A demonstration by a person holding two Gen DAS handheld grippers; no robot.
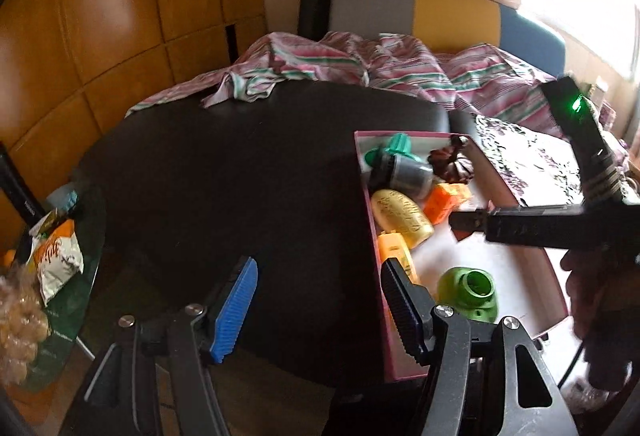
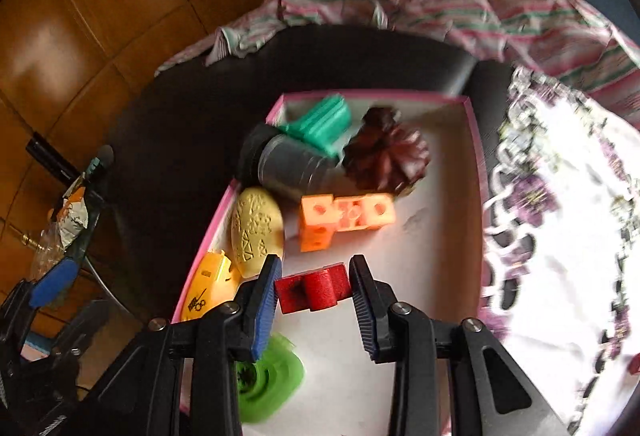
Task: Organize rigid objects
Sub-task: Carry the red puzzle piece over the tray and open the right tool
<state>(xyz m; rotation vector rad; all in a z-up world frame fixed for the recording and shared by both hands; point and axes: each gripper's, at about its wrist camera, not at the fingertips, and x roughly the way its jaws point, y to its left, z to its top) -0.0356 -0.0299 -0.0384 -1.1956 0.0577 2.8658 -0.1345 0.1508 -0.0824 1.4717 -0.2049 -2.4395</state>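
A pink-rimmed white box sits on a black surface and holds several rigid objects. My right gripper is shut on a red plastic part and holds it above the box floor. In the box lie an orange block piece, a yellow oval piece, a green flanged part, a teal part, a grey cylinder and a dark red scrunchie. My left gripper is open and empty beside the box's left wall. The right gripper shows in the left wrist view over the box.
A striped cloth lies at the back of the black surface. A floral cloth lies right of the box. A small glass table with snack bags stands at left. Wooden panels line the wall.
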